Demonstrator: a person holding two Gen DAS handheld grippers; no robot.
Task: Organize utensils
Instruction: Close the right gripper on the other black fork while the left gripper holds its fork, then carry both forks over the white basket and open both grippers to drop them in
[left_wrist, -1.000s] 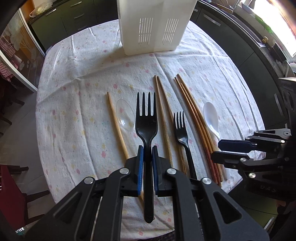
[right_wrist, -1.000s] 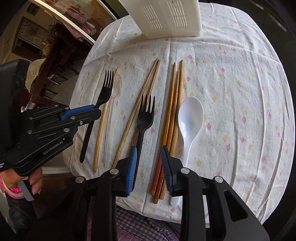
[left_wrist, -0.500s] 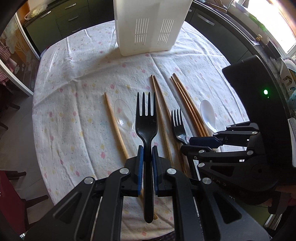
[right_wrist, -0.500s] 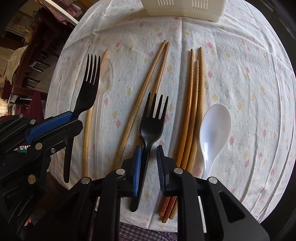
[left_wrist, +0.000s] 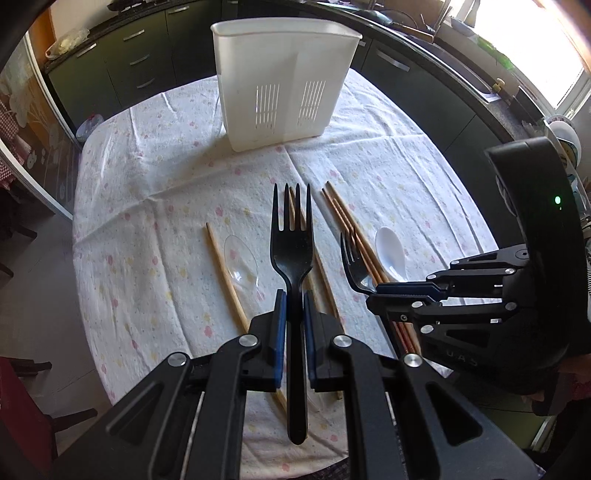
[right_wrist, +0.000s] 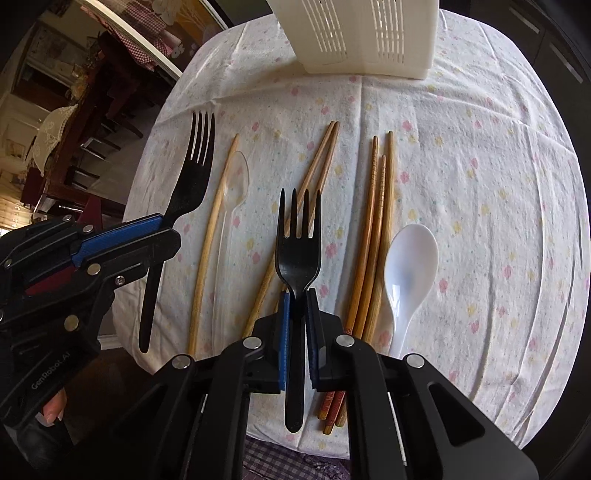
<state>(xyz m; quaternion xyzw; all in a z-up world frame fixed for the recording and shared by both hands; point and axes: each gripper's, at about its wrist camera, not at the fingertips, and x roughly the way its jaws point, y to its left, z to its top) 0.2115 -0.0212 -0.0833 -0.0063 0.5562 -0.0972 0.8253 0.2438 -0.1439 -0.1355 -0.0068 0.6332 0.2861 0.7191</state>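
Observation:
My left gripper is shut on a black plastic fork and holds it above the table, tines forward. My right gripper is shut on a second black fork, also lifted. Each shows in the other view: the right gripper at the right, the left gripper at the left. On the flowered cloth lie wooden chopsticks, a white spoon and a clear spoon. A white slotted utensil holder stands at the far side.
The round table's cloth edge is close in front of me. Dark kitchen cabinets run behind the table. Chairs stand off to the left of the table.
My right gripper moved onto the second fork, shut on its handle and lifted it off the cloth. My left gripper rose and pulled back with its fork, so the whole holder shows.

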